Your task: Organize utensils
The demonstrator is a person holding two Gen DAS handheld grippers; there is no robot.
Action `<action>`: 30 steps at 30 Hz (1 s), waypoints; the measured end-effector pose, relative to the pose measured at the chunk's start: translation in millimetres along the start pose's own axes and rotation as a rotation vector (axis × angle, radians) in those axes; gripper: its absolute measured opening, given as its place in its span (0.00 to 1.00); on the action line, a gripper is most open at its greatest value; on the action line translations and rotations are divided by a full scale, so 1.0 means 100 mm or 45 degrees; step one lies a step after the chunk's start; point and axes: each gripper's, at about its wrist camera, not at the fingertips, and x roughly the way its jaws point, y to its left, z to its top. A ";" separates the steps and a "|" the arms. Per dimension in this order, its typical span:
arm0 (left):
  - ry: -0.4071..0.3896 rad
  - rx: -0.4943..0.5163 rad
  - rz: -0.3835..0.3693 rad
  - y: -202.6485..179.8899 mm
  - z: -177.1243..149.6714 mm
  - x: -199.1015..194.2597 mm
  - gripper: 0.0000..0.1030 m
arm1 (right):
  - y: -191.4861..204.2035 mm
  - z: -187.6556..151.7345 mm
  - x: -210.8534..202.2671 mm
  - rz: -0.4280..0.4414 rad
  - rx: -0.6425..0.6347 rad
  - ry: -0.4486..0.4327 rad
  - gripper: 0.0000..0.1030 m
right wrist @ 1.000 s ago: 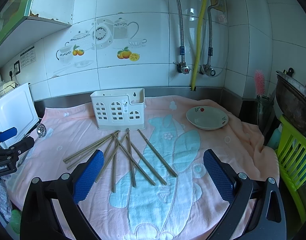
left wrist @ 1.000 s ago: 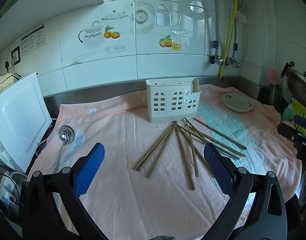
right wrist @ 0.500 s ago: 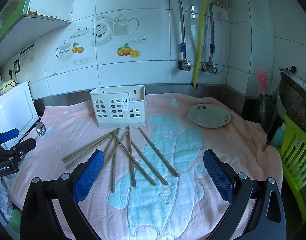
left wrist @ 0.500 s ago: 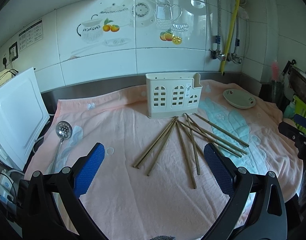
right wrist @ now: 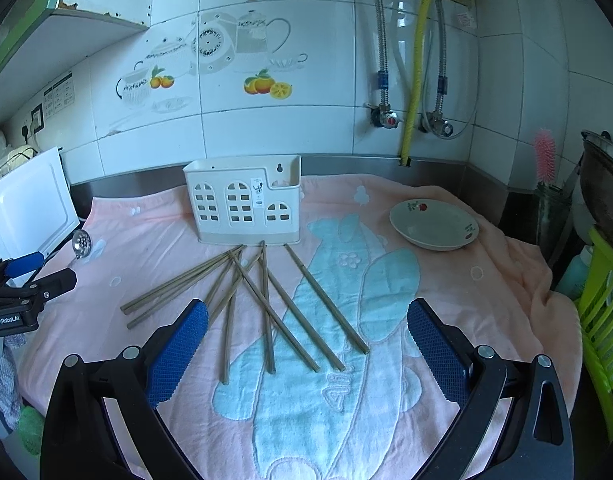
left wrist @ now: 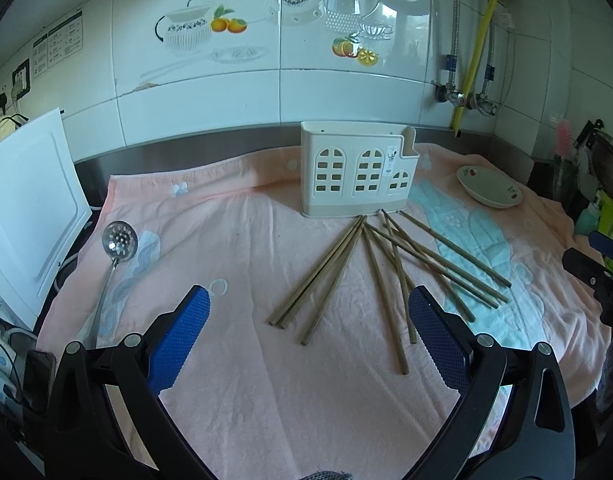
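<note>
Both the left gripper (left wrist: 306, 314) and right gripper (right wrist: 306, 326) hovered with fingers spread wide, holding nothing. The chopsticks (right wrist: 262, 300) lay scattered on the pink towel (right wrist: 486, 288), just near of the white holder (right wrist: 244, 210).

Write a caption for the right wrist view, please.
Open right claw above scattered chopsticks before an empty white holder.

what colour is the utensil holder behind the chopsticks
Cream white, with arched window cutouts; the utensil holder shows best in the right wrist view.

Two wrist views, chopsticks (left wrist: 370, 268) shared
</note>
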 end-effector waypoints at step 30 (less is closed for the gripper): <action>0.177 0.014 -0.070 0.38 -0.12 0.64 0.60 | -0.18 -0.28 0.76 0.259 -0.154 0.185 0.72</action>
